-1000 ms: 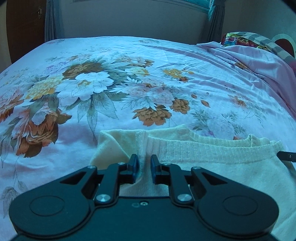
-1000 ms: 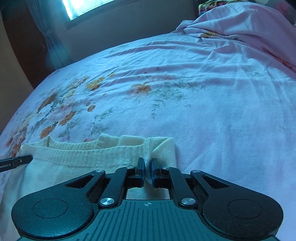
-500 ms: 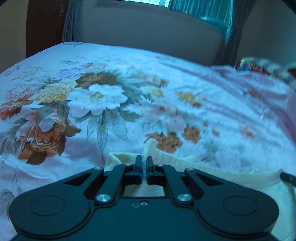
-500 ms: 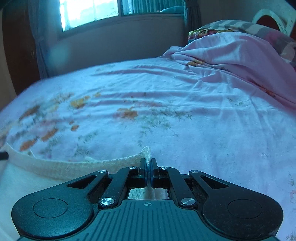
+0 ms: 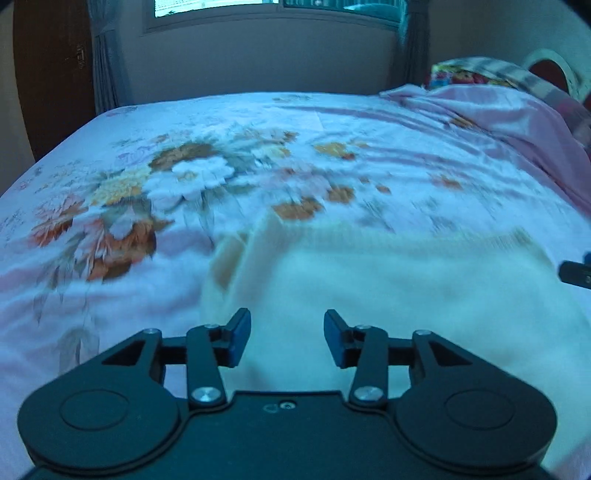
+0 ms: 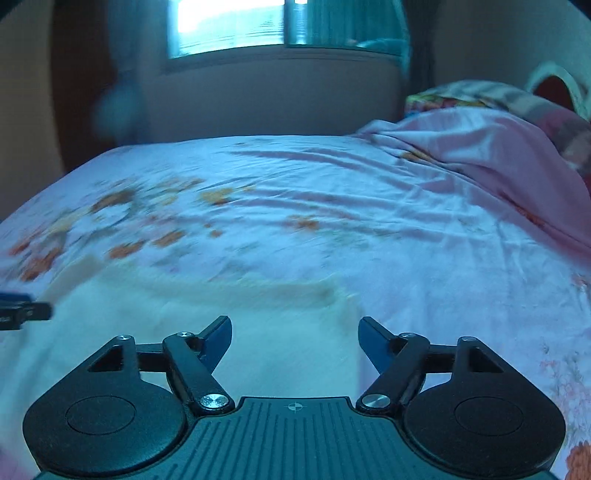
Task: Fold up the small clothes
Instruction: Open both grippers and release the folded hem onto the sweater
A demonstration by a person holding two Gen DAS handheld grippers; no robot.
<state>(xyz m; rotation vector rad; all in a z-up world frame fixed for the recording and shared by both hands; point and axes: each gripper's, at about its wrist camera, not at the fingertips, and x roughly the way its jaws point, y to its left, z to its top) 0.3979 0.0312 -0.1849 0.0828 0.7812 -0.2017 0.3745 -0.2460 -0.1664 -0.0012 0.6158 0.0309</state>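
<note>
A small cream knit garment point(image 5: 399, 295) lies flat on the floral bedsheet point(image 5: 184, 184); it also shows in the right wrist view point(image 6: 221, 317). My left gripper point(image 5: 287, 338) is open and empty above the garment's left part. My right gripper point(image 6: 294, 343) is open and empty above the garment's right edge. Each gripper's tip shows at the side of the other's view: the right one point(image 5: 576, 273) and the left one point(image 6: 22, 314). Both views are motion-blurred.
A pink blanket point(image 6: 480, 155) is heaped at the right with a patterned pillow point(image 5: 480, 74) and headboard point(image 6: 554, 85) behind. A wall with a window point(image 6: 229, 29) and curtains stands beyond the bed's far edge. A dark wooden door point(image 5: 51, 74) is at far left.
Both grippers were shut on the garment's ribbed edge and lifted it; now both have opened and let go, and the garment lies flat on the bed.
</note>
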